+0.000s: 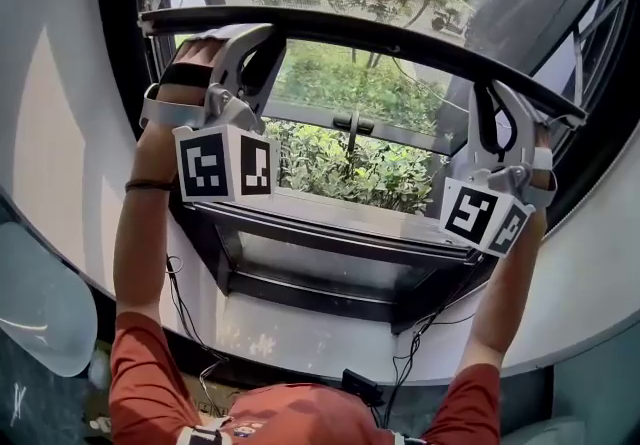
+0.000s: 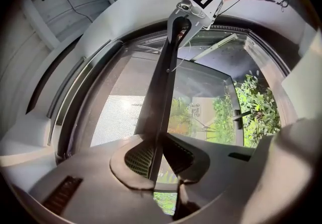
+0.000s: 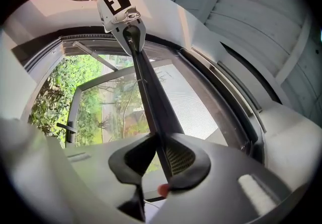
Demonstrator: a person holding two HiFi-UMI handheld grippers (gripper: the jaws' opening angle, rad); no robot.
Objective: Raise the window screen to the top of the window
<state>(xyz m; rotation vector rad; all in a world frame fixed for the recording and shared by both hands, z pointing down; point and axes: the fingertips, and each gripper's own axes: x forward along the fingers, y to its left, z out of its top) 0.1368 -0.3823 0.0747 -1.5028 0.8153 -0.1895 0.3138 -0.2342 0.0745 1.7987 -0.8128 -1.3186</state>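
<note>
The window screen's black bottom bar (image 1: 380, 38) runs across the window, from high on the left to slightly lower on the right. My left gripper (image 1: 252, 41) is shut on the bar near its left end, and my right gripper (image 1: 497, 98) is shut on it near its right end. In the left gripper view the bar (image 2: 162, 87) runs from my left gripper (image 2: 153, 160) up to the right gripper (image 2: 183, 24). In the right gripper view the bar (image 3: 153, 97) is clamped in my right gripper (image 3: 161, 155) and reaches the left gripper (image 3: 130, 26). Fine grey mesh (image 2: 118, 117) hangs above the bar.
Below the bar, an outward-tilted glass sash with a black handle (image 1: 352, 123) shows green shrubs outside. The dark window sill (image 1: 330, 238) lies under both arms. Black cables (image 1: 405, 363) hang below the sill. A curved white wall (image 1: 60, 133) surrounds the window.
</note>
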